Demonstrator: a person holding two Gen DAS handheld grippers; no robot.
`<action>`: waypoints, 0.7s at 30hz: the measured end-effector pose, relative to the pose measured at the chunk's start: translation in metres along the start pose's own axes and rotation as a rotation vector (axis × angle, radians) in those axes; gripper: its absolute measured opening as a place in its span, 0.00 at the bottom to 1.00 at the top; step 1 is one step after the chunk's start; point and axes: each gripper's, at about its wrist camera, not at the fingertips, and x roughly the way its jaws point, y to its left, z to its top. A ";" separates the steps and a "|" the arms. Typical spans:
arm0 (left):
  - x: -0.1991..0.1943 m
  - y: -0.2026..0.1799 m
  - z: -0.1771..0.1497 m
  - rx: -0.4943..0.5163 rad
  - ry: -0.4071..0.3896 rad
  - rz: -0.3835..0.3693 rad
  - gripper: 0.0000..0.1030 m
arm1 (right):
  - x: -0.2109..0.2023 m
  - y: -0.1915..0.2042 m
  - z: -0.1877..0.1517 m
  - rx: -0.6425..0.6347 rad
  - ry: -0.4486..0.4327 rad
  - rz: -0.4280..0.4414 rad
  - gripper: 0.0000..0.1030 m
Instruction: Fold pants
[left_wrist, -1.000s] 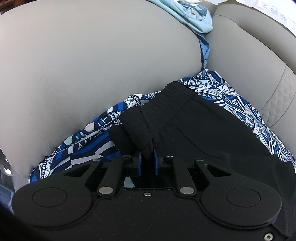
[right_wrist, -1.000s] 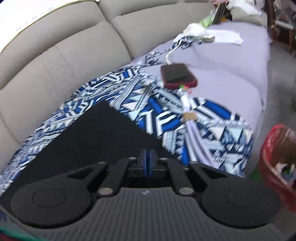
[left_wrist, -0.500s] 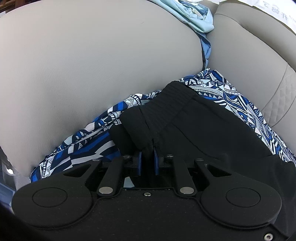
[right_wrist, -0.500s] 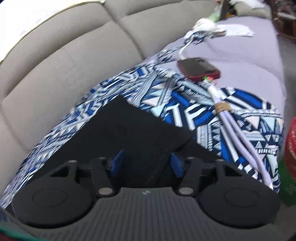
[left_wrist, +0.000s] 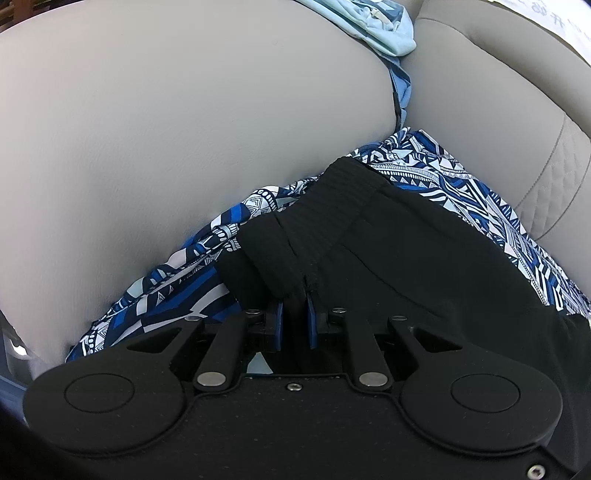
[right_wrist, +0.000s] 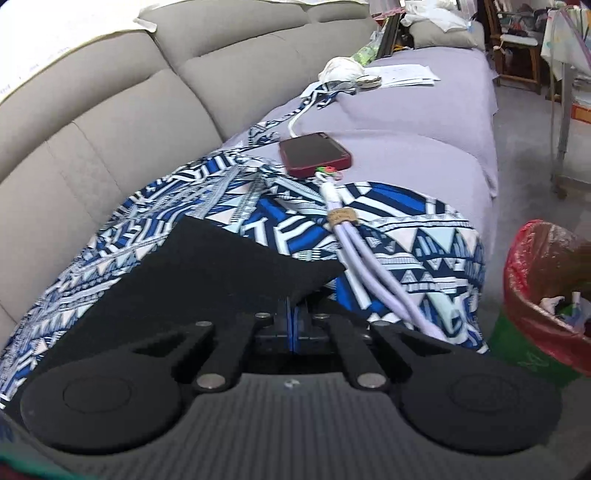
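The black pants (left_wrist: 424, 258) lie on a patterned blanket (right_wrist: 388, 236) on the sofa (left_wrist: 166, 129). The left tool (left_wrist: 294, 314) pinches the waistband; the right tool (right_wrist: 293, 321) has just clamped shut on the leg hem. Lift both evenly, keeping the cloth taut and clear of the phone (right_wrist: 314, 153). A red-lined bin (right_wrist: 543, 295) holds rubbish.

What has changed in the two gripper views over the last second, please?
The right gripper, whose jaws were wide apart half a second ago, has just closed on the near edge of the black pants at their leg end. The left gripper stays clamped on the pants' waistband. The patterned cloth under them, the red phone and the sofa look unchanged.
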 end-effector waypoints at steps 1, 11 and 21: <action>0.000 0.000 0.001 0.003 0.002 0.000 0.15 | -0.001 -0.001 -0.001 -0.008 -0.005 -0.010 0.02; 0.000 -0.005 0.003 0.068 0.015 0.014 0.15 | 0.002 0.010 -0.007 -0.145 -0.006 -0.108 0.02; -0.010 0.003 -0.001 0.041 -0.009 -0.040 0.30 | -0.018 0.030 -0.011 -0.217 -0.132 -0.137 0.44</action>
